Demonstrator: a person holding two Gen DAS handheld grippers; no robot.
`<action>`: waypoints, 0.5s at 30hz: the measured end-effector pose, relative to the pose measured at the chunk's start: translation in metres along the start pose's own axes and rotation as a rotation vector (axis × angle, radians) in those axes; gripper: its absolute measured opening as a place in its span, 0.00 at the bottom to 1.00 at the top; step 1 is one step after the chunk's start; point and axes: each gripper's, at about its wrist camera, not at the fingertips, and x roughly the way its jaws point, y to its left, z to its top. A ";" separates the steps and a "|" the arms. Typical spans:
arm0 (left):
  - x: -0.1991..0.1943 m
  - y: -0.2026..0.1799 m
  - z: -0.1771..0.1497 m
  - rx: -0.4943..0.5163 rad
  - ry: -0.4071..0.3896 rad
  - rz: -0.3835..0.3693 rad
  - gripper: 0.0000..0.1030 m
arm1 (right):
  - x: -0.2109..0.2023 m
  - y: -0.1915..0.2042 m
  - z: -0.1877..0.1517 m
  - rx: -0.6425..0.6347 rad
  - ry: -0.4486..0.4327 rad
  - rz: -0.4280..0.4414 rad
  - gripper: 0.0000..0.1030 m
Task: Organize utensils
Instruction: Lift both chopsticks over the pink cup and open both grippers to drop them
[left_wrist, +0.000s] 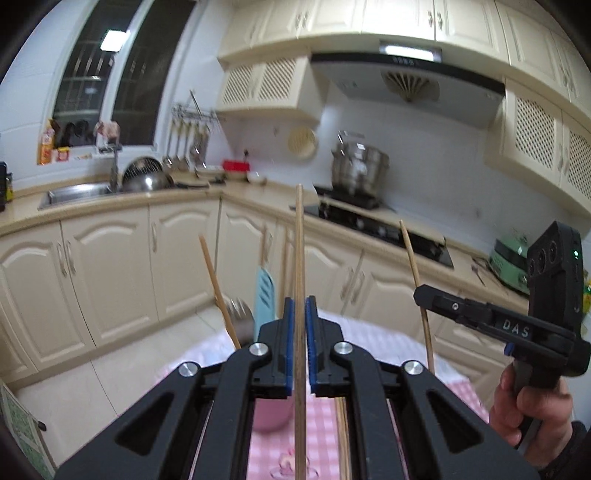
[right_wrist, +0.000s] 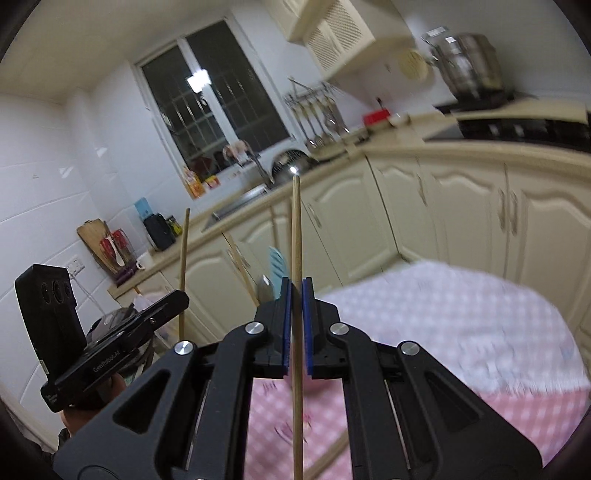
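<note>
A wooden chopstick (left_wrist: 299, 258) is clamped between the blue pads of the left gripper (left_wrist: 299, 306), its tip raised toward the kitchen cabinets. A second chopstick (right_wrist: 296, 258) is pinched in the same way by the closed right gripper (right_wrist: 296, 291). Both are held above the pink checked counter (left_wrist: 369, 336), where a pink cup (left_wrist: 269, 417) carries a blue spatula (left_wrist: 265, 291) and more utensils.
</note>
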 end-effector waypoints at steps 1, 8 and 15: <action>-0.001 0.002 0.007 0.000 -0.021 0.008 0.05 | 0.004 0.006 0.006 -0.013 -0.012 0.007 0.06; 0.003 0.014 0.049 -0.007 -0.140 0.032 0.05 | 0.030 0.035 0.047 -0.061 -0.100 0.050 0.06; 0.036 0.023 0.076 -0.040 -0.208 0.037 0.05 | 0.065 0.044 0.067 -0.083 -0.169 0.032 0.06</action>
